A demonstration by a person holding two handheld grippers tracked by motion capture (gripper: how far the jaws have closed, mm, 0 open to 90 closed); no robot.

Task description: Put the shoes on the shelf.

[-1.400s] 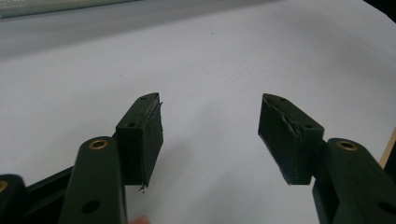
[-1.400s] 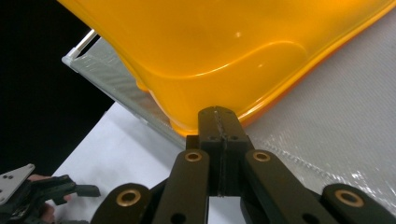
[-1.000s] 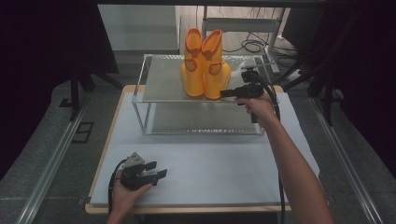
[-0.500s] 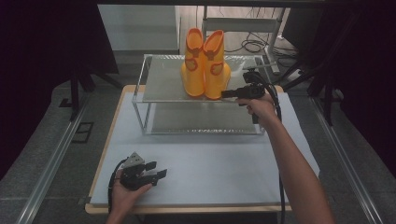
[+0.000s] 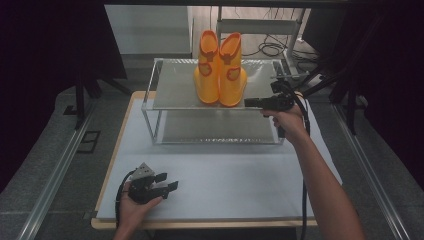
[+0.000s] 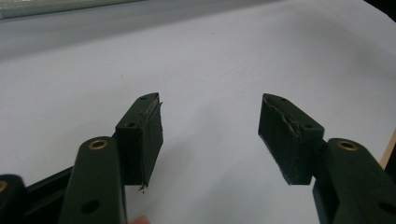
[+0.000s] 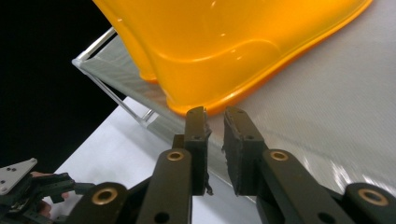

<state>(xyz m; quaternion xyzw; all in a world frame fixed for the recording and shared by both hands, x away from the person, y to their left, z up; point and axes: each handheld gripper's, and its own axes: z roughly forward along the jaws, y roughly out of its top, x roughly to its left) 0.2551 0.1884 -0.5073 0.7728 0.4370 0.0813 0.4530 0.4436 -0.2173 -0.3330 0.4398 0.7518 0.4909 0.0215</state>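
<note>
Just parted from the toe of the yellow boots (image 5: pixel 220 70) on the rack's top shelf (image 5: pixel 170 90), nothing between: right gripper (image 7: pixel 215 122) fingers. Draw straight back without nudging the toe. Left gripper (image 6: pixel 208 122) fingers spread over the worktop (image 5: pixel 225 185).

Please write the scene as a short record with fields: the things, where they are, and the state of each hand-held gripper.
things: pair of orange boots
place of boots: upright, side by side, on top shelf of metal rack
rack: on white table
right hand-held gripper: beside right boot's sole, jaws just opening, narrow gap, nothing between them
left hand-held gripper: low over table near front edge, jaws open, empty
</note>
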